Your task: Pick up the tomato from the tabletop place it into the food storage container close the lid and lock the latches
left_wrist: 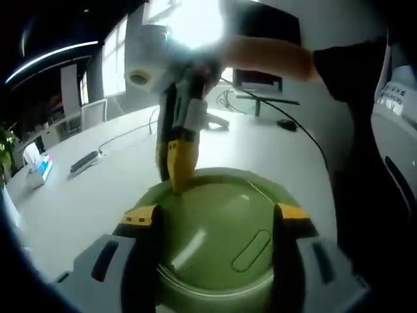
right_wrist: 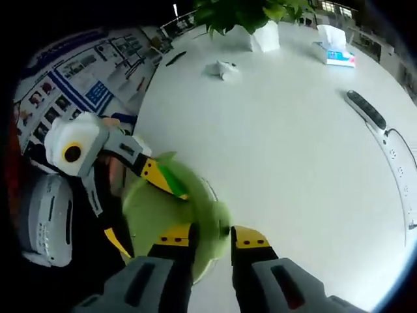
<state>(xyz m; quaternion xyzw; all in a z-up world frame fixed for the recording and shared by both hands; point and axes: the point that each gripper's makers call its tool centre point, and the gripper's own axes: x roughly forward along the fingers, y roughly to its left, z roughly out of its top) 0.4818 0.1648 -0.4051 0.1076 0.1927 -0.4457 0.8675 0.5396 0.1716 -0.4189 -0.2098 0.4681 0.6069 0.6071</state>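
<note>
A round green food storage container (left_wrist: 221, 241) with its lid on sits on the white table (left_wrist: 98, 202). My left gripper (left_wrist: 215, 215) is open, with one jaw on each side of the lid. My right gripper (left_wrist: 176, 179) comes down from above onto the far rim of the lid, fingers close together. In the right gripper view the container (right_wrist: 156, 215) lies at the lower left, and my right gripper (right_wrist: 213, 236) has its jaws narrowly pinched on the rim latch. Across the lid, my left gripper (right_wrist: 138, 208) spans the container, one yellow fingertip (right_wrist: 159, 176) beside a green latch.
A power strip (right_wrist: 366, 109) with its cable, a tissue box (right_wrist: 335, 55), a crumpled paper (right_wrist: 221, 68) and a potted plant (right_wrist: 241, 13) sit further out on the table (right_wrist: 293, 163). A person's arm (left_wrist: 273, 55) reaches in from the right; a monitor (left_wrist: 260, 81) stands behind.
</note>
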